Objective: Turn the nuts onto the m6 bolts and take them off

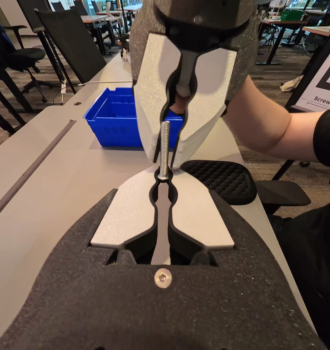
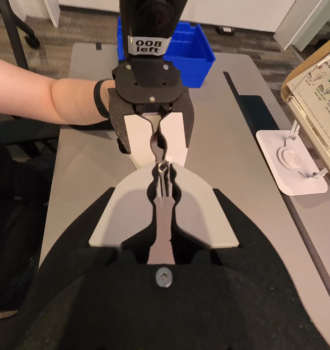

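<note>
My left gripper [image 1: 163,179] is shut on the lower end of a silver M6 bolt [image 1: 164,147] and holds it upright above the grey table [image 1: 46,180]. My right gripper [image 1: 164,164] comes down from above with its fingers on either side of the thread. Its tips sit at a silver nut [image 1: 163,177] low on the bolt. In the right wrist view, my right gripper [image 2: 162,170] closes on the hex nut [image 2: 161,168]. The bolt's shaft [image 2: 159,185] runs back between its fingers. The left gripper [image 2: 163,160] faces it, tip to tip.
A blue bin [image 1: 113,128] stands on the table behind the grippers and also shows in the right wrist view [image 2: 188,62]. A black mesh chair part [image 1: 217,181] lies at the table's right edge. A white stand base [image 2: 293,166] holds an instruction board [image 2: 316,98]. A person's forearms hold both grippers. The tips of both grippers are at nearly the same place.
</note>
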Available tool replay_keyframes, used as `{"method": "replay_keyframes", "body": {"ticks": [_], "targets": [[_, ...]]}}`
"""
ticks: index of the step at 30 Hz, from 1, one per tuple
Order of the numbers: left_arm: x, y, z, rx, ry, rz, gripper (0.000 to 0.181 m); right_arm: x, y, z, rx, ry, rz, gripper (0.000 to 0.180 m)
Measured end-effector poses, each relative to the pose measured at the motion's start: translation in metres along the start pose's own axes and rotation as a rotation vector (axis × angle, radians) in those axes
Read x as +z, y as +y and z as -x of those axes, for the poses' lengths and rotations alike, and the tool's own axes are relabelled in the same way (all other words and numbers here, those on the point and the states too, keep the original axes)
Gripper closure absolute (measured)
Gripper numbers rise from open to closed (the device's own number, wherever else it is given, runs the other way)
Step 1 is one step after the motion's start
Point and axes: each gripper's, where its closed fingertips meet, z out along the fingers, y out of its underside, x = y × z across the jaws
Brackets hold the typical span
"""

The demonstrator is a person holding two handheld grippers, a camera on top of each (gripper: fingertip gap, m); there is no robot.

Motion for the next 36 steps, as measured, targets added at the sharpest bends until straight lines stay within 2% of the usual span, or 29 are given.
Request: {"method": "replay_keyframes", "body": {"ticks": [9,13,15,18,20,22,26,28,31,36], "targets": [[-0.002,-0.01,-0.001,-0.027,0.005,-0.059,0.176,-0.001,-0.007,0.001,0.084,-0.037,-0.15,0.175],[-0.001,-0.006,0.004,-0.04,-0.024,-0.043,0.153,-0.008,-0.007,-0.007,0.14,-0.051,-0.206,0.175],[0.0,-0.005,0.005,-0.042,-0.03,-0.037,0.145,-0.016,-0.003,-0.015,0.162,-0.019,-0.196,0.175],[-0.002,-0.003,0.008,-0.037,-0.046,-0.022,0.146,-0.051,0.013,-0.045,0.198,0.138,-0.091,0.174],[-0.003,0.002,0.012,-0.027,-0.067,0.012,0.147,-0.091,0.044,-0.084,0.286,0.309,0.067,0.175],[-0.002,0.007,0.013,-0.012,-0.078,0.047,0.148,-0.137,0.096,-0.123,0.451,0.442,0.29,0.174],[0.002,0.016,0.011,0.011,-0.075,0.118,0.149,-0.203,0.221,-0.162,0.829,0.546,0.737,0.175],[0.005,0.019,0.01,0.022,-0.076,0.142,0.149,-0.209,0.271,-0.161,0.976,0.477,0.871,0.174],[0.006,0.021,0.009,0.019,-0.072,0.157,0.15,-0.202,0.326,-0.165,1.123,0.407,0.94,0.175],[0.007,0.023,0.011,0.006,-0.068,0.165,0.15,-0.198,0.379,-0.17,1.206,0.359,1.035,0.174]]}}
